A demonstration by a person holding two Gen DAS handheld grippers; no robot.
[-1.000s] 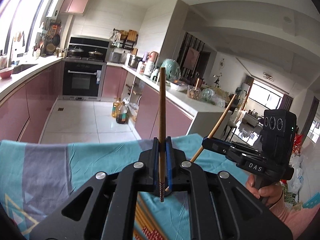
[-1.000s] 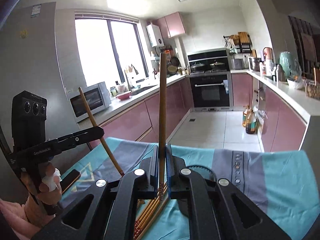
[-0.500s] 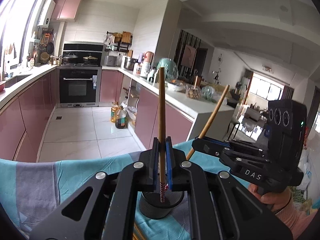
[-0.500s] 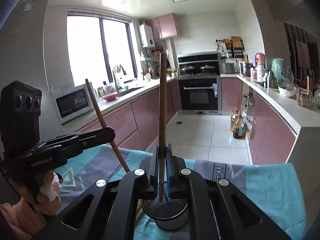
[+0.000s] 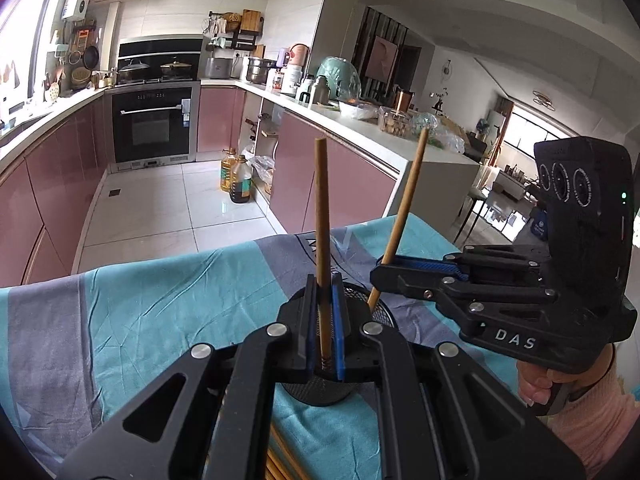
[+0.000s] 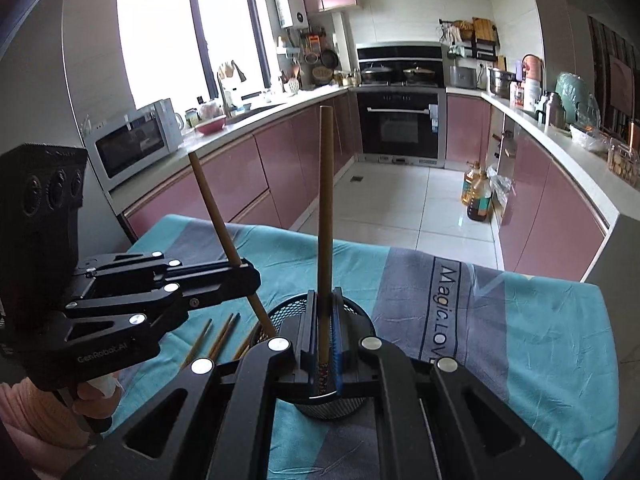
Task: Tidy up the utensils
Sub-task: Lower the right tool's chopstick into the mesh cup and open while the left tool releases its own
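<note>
Left gripper (image 5: 325, 322): clamped on upright chopstick (image 5: 321, 216), lower tip over mesh holder (image 5: 380, 312) | Right gripper (image 6: 325, 332): clamped on second chopstick (image 6: 325, 208), tip inside holder rim | Holder: standing on striped cloth (image 6: 520, 320) | Loose chopsticks (image 6: 220, 336): lying on cloth just beside holder

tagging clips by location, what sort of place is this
A home kitchen, most likely: a built-in oven under a hob with pans, pink cabinets along a worktop, and a microwave near the window.
</note>
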